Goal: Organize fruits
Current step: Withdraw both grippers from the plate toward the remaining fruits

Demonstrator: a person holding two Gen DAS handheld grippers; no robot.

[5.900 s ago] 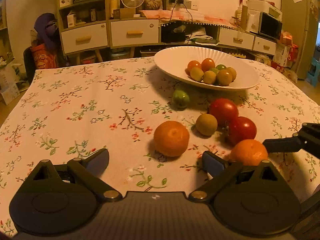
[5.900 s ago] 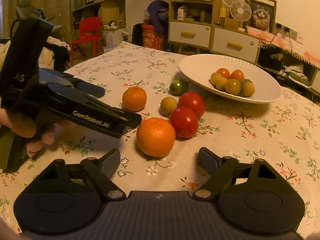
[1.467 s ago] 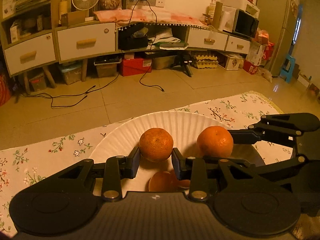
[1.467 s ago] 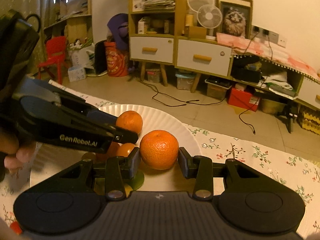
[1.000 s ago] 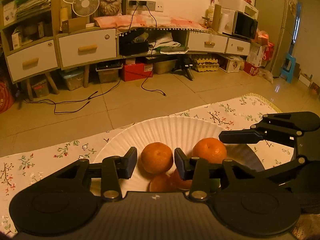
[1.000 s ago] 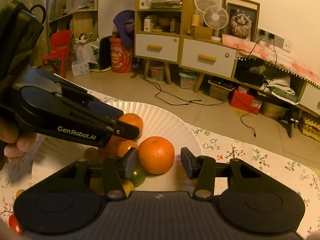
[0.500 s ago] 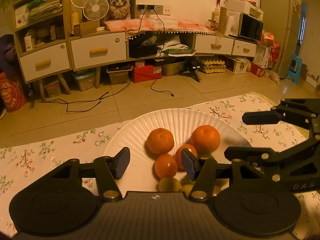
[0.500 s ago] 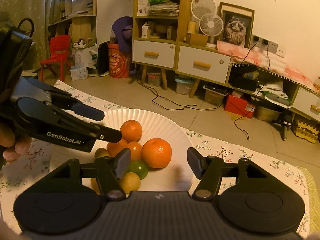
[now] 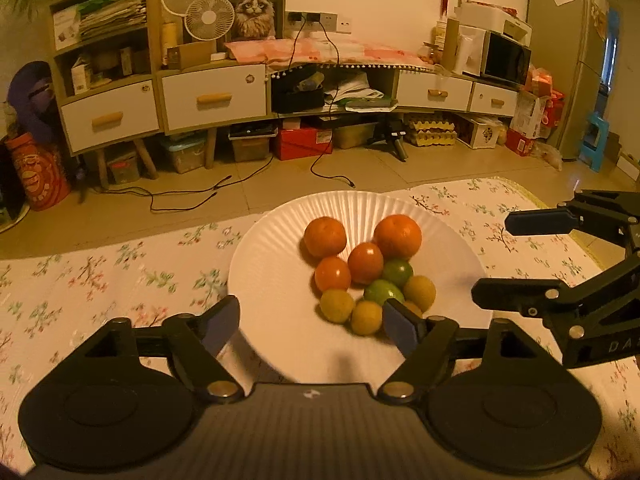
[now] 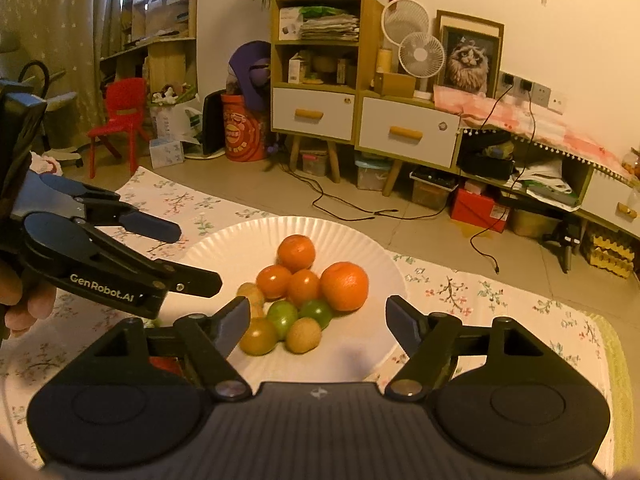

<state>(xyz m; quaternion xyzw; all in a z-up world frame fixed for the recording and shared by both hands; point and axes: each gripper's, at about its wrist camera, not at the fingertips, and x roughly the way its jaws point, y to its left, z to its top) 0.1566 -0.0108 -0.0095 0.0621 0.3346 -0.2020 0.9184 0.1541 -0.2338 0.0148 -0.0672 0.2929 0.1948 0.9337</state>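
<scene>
A white paper plate (image 9: 272, 264) (image 10: 240, 248) on the flowered tablecloth holds a pile of fruit. Two oranges (image 9: 325, 237) (image 9: 397, 237) lie at its far side, with small red tomatoes (image 9: 365, 263), green ones (image 9: 396, 273) and yellowish ones (image 9: 337, 305) in front. In the right wrist view the oranges (image 10: 297, 253) (image 10: 344, 286) rest on the same pile. My left gripper (image 9: 312, 322) (image 10: 196, 258) hangs over the plate's near rim, its jaws opening with nothing gripped. My right gripper (image 10: 318, 322) (image 9: 520, 258) is beside it, jaws also opening and touching no fruit.
The tablecloth (image 9: 100, 280) ends just beyond the plate, with floor and cables behind. A red fruit (image 10: 164, 364) shows partly under my right gripper's left finger. A hand (image 10: 16, 304) holds the left gripper. Cabinets and boxes line the far wall.
Both grippers have let go of their oranges, which now lie on the plate. Both jaws have spread wider and both grippers have drawn back from the pile.
</scene>
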